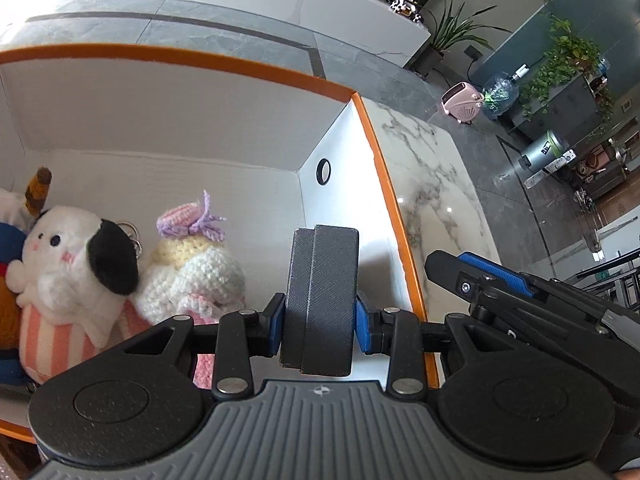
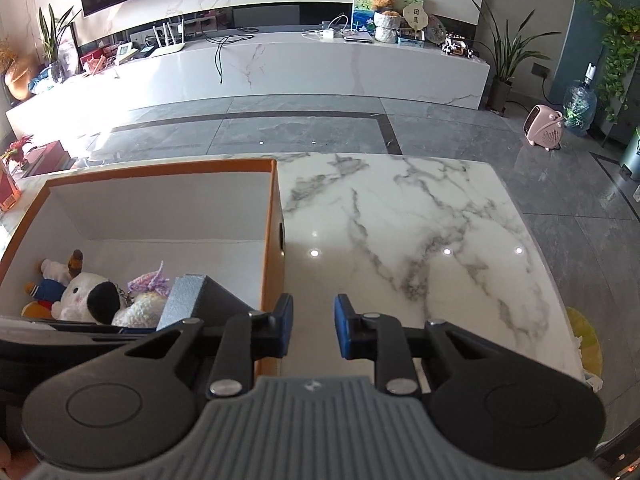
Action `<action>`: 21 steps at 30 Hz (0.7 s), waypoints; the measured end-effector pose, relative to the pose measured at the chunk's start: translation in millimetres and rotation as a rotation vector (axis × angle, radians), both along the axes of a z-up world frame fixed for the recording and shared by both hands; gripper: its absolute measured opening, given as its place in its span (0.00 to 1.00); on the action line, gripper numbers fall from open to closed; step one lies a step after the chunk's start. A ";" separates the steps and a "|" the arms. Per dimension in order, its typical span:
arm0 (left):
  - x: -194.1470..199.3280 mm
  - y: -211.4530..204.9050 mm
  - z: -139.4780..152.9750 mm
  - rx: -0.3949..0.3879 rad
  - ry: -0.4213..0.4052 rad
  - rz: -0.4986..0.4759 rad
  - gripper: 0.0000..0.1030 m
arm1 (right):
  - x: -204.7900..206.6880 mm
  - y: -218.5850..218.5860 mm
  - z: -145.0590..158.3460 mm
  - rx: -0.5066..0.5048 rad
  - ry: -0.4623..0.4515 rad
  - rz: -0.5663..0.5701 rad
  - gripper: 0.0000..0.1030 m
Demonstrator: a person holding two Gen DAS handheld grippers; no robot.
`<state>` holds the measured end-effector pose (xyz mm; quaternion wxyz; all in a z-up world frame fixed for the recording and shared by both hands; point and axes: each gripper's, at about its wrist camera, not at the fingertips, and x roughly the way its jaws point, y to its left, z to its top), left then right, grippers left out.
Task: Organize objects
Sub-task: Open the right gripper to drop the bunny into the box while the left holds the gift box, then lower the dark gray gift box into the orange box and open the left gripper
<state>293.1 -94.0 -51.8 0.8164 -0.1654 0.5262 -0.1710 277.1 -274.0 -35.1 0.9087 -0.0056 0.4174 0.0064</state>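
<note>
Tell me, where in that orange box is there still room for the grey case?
The box floor is bare along its far wall and right side, from the crocheted doll to the wall with the round hole. The near-left corner is crowded with plush toys. The left tongs hold the grey case there.

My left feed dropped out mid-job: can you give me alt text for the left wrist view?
The left gripper is shut on a dark grey case, held over the orange-rimmed white box. In the box lie a white plush dog and a crocheted doll. The right gripper shows beside, over the marble table.
</note>
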 end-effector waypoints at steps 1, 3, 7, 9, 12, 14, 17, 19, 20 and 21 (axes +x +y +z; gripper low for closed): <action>1.1 -0.2 -2.9 -0.008 0.017 0.007 0.39 | -1.3 -1.8 -0.3 0.009 0.000 -0.004 0.23; 2.4 -0.6 -8.4 -0.025 0.048 0.013 0.39 | -1.2 -4.6 -2.2 0.023 0.003 -0.010 0.23; 3.4 0.4 -12.4 -0.034 0.080 0.037 0.39 | 0.6 -9.5 -6.1 0.041 0.004 -0.024 0.24; 4.9 1.6 -13.3 -0.043 0.100 0.046 0.40 | 1.0 -10.0 -7.9 0.051 0.008 -0.023 0.24; 6.3 5.4 -17.2 -0.075 0.139 0.060 0.42 | 2.0 -11.8 -9.7 0.061 0.007 -0.029 0.24; 5.9 8.0 -19.5 -0.095 0.153 0.066 0.43 | 1.0 -12.1 -7.9 0.068 0.005 -0.032 0.24; 5.1 11.1 -22.1 -0.120 0.172 0.067 0.46 | -0.4 -12.3 -5.9 0.067 -0.005 -0.034 0.24; 4.8 12.1 -22.4 -0.130 0.177 0.066 0.46 | -1.5 -12.9 -4.3 0.069 -0.011 -0.036 0.24; 4.1 12.9 -21.9 -0.135 0.171 0.063 0.46 | -1.9 -13.4 -3.6 0.070 -0.013 -0.038 0.24; 3.8 13.5 -20.4 -0.137 0.164 0.060 0.46 | -2.8 -14.1 -2.5 0.075 -0.017 -0.040 0.24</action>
